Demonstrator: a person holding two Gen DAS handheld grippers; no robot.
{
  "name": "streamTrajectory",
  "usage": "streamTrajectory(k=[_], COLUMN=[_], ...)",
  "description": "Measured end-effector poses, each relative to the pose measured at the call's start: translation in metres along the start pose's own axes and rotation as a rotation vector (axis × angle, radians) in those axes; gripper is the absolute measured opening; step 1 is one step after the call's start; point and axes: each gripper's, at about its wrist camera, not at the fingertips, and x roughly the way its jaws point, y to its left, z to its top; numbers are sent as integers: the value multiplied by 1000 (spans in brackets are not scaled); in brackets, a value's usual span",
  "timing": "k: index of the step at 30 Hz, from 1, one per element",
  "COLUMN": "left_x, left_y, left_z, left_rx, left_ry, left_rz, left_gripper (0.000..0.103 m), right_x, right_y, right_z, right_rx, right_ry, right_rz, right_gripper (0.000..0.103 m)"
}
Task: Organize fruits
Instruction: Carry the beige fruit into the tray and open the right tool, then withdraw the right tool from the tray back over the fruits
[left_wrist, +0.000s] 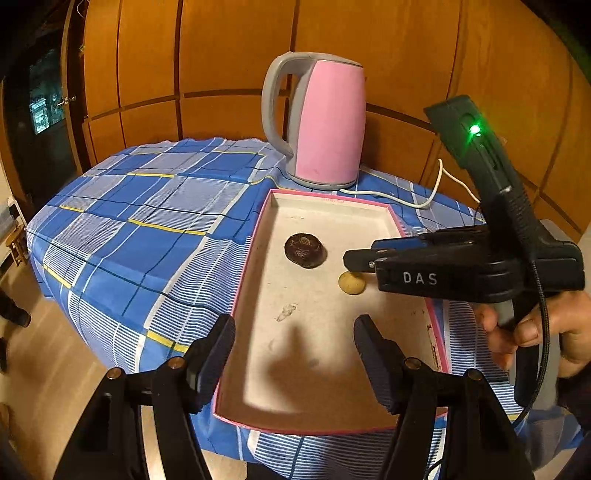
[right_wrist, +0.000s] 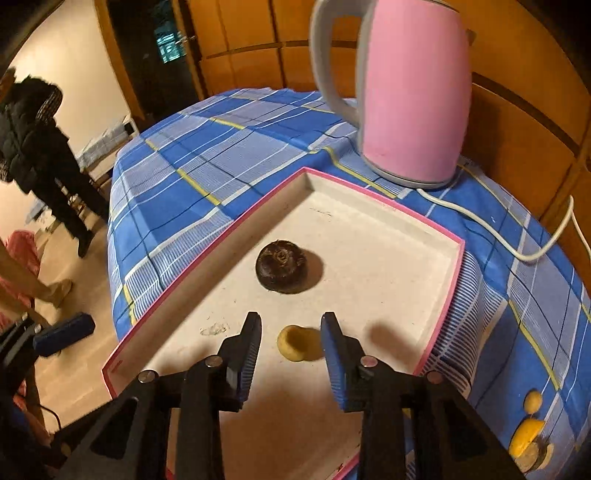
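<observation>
A shallow pink-rimmed tray lies on the blue checked cloth. In it sit a dark brown round fruit and a small yellow fruit. My right gripper points down over the yellow fruit, which rests on the tray floor between the blue pads. There is a gap on the fruit's left side, so the gripper is open. My left gripper hangs open over the tray's near end with nothing between its fingers.
A pink and grey kettle stands behind the tray, its white cord trailing right. More yellow fruit pieces lie on the cloth right of the tray. A person stands on the floor at left.
</observation>
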Motion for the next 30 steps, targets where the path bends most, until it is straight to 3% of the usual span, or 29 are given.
streamTrajectory(k=[6, 17, 24, 30], left_x=[-1, -1, -5, -7], left_y=[-10, -28, -36, -45], left_z=[3, 4, 8, 10], left_rx=[14, 49, 66, 84], left_ry=[-3, 7, -5, -12], left_rz=[-28, -46, -63, -84], left_gripper=[67, 67, 67, 67], right_x=[-23, -69, -100, -122], right_y=[-9, -35, -44, -67], right_z=[-9, -49, -87, -125], right_rx=[48, 176, 240, 366], right_ry=[-56, -131, -167, -169], right_rz=[-29, -163, -266, -325], right_gripper=[35, 37, 39, 39])
